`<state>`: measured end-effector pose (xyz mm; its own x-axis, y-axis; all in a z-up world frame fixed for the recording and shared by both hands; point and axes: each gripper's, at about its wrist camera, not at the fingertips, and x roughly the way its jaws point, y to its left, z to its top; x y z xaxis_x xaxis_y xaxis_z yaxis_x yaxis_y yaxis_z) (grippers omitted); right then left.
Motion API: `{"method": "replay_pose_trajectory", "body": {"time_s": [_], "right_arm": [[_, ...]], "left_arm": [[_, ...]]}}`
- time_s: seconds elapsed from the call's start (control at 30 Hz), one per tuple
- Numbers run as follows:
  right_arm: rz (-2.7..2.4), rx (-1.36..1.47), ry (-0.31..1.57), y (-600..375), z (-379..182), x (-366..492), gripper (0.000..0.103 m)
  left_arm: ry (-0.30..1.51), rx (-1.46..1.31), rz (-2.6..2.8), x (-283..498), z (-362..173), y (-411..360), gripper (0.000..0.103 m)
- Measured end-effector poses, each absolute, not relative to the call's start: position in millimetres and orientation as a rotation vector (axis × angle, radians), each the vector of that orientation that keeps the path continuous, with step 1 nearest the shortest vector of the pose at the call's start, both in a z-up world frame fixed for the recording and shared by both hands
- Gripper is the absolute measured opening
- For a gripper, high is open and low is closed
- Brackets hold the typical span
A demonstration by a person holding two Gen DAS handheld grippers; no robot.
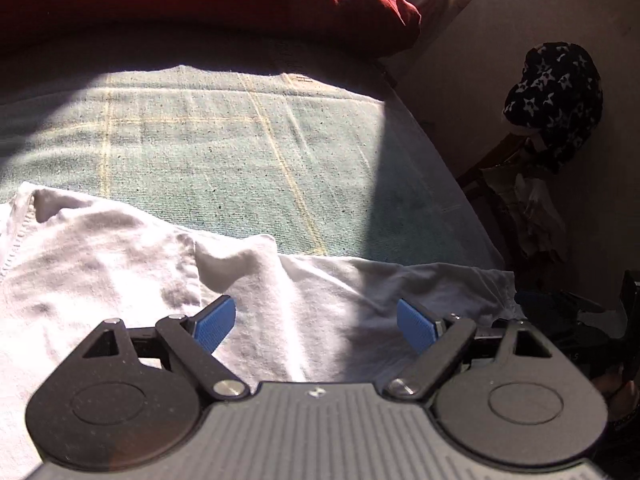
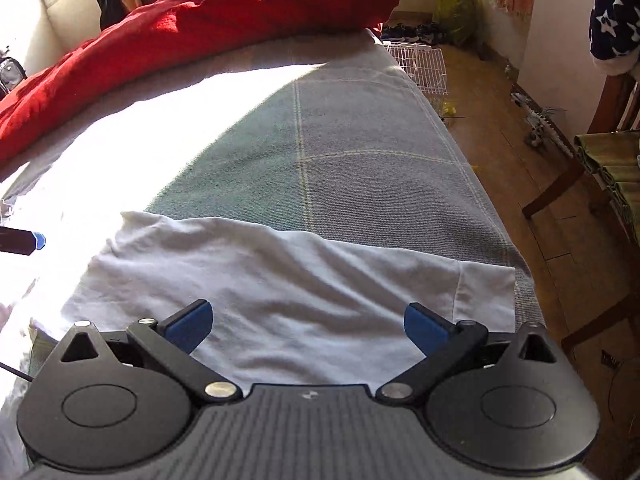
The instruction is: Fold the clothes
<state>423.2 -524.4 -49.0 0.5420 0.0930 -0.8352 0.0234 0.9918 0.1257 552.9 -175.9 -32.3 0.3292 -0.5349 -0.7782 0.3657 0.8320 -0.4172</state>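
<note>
I have both tongs spread wide, gripping nothing. My left tongs (image 1: pixel 316 326) hang over the white garment (image 1: pixel 120 264), which lies rumpled on the green-grey checked bed cover (image 1: pixel 240 140) — a raised crease runs between the blue pads (image 1: pixel 214 322). My right tongs (image 2: pixel 308 326) hover above the same white cloth (image 2: pixel 280 280), near its hemmed end by the bed's right edge. A red blanket (image 2: pixel 200 28) is heaped at the far end of the bed — well apart from the garment.
</note>
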Motion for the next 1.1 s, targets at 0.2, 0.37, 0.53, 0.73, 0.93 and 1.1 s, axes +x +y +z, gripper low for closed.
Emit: {"method": "replay_pose_trajectory", "body": {"time_s": [0.2,0.37,0.53,0.73,0.93,1.1], "right_arm": [[0.009,0.031,1.036,-506,-79,441,0.103],[-0.11,0.186,1.057,-548,-87,426,0.103],[-0.127,0.227,1.025,-545,-64,423,0.103],[-0.059,0.138,0.979,-505,-66,449,0.103],[-0.082,0.154,1.013,-502,-79,448,0.103],[-0.095,0.154,1.016,-504,-79,444,0.103]], "left_arm": [[1.028,-0.126,-0.394,591,-70,-151,0.085],[1.024,-0.083,-0.37,585,-56,-156,0.087],[0.95,-0.09,-0.416,568,-32,-163,0.087],[1.006,-0.167,-0.539,549,-35,-191,0.087],[1.045,-0.092,-0.503,570,-72,-209,0.087],[0.987,-0.109,-0.482,589,-58,-205,0.087]]}}
